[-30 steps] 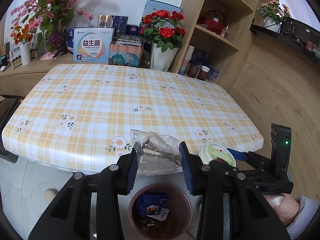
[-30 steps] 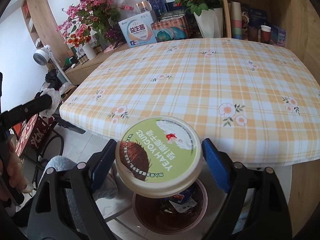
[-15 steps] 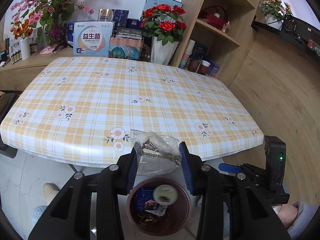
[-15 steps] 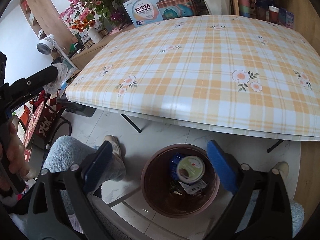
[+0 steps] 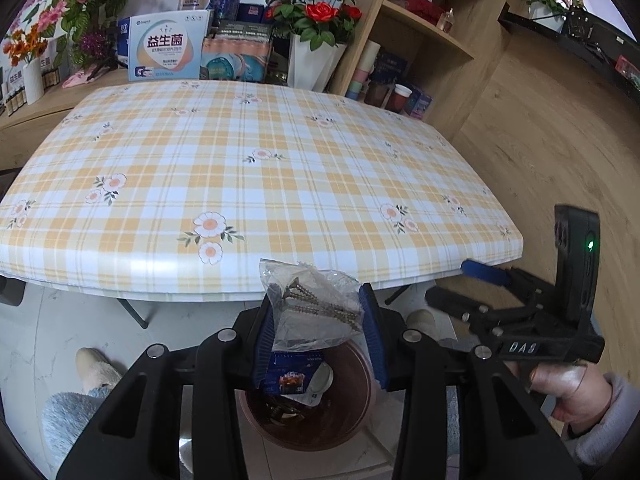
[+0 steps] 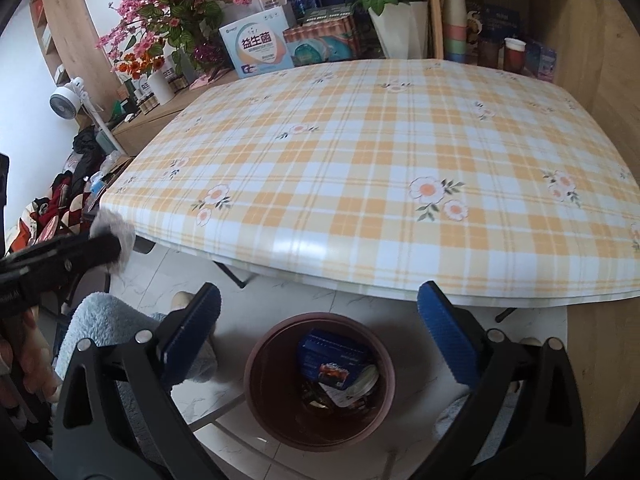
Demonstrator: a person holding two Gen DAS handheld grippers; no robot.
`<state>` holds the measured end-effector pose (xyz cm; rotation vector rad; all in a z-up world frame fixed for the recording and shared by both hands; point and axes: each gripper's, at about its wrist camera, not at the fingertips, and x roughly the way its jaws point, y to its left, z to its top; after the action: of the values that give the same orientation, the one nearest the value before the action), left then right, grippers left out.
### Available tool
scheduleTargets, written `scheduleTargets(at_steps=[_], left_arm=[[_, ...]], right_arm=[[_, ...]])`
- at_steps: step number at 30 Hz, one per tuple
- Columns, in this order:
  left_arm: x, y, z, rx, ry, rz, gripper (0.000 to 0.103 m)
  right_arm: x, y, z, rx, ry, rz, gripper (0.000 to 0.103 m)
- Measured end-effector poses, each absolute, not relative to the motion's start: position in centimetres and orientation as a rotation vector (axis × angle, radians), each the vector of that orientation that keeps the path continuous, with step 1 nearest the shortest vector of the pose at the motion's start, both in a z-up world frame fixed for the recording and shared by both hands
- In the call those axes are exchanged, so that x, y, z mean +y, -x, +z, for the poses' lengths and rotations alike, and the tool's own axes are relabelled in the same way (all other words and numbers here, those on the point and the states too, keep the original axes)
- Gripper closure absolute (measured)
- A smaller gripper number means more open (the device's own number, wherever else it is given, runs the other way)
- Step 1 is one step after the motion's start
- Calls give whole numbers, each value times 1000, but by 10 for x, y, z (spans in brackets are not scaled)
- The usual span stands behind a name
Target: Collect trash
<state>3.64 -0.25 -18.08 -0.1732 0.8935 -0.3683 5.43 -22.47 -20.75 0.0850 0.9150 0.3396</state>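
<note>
The left hand-held gripper [image 5: 318, 330] was closed on a clear plastic bag of screws [image 5: 312, 308], with both blue pads pressed against the sides of the bag. The bag stood up between the pads, and several dark screws showed through the plastic. Directly below and just ahead of this hand-held gripper sat a round brown trash bin [image 5: 352, 412] on the white tiled floor. Inside the bin lay a blue box [image 5: 290, 372], a pale round lid beside it, and some darker scraps at the bottom.

The right hand-held gripper [image 6: 318, 334] was spread wide and held nothing; its blue pads [image 6: 448, 336] stood well apart. The same trash bin [image 6: 264, 384] lay below and between its fingers, showing the blue box [image 6: 332, 360] and the other scraps. In the left wrist view, the right hand-held gripper [image 5: 476, 280] appeared to the right of the left one, gripped by the person's hand [image 5: 568, 392].

Ahead of both hand-held grippers stood the desk [image 5: 256, 168], covered with an orange and white checked cloth with flower prints. Its near edge was just beyond the bag. Behind the far edge of the desk were a vase of red roses [image 5: 314, 36], a white product box [image 5: 166, 52] and pink flowers [image 6: 160, 12].
</note>
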Motion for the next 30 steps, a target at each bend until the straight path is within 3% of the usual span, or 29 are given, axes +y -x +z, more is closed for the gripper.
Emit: scheduleTargets(at_steps=[11, 13, 16, 22, 30], left_arm=[[-34, -35, -209, 995, 116, -447, 58], [-40, -35, -217, 1021, 107, -458, 42], [-43, -36, -223, 1033, 92, -458, 30], [-41, -36, -216, 988, 64, -414, 18], [-27, -38, -177, 842, -7, -318, 11]], right_arm=[[-251, -58, -203, 888, -98, 280, 6], [-255, -58, -203, 888, -104, 273, 6], [-259, -58, -203, 886, -103, 262, 6], [-260, -57, -198, 875, -96, 252, 6], [-252, -58, -168, 832, -53, 245, 6]])
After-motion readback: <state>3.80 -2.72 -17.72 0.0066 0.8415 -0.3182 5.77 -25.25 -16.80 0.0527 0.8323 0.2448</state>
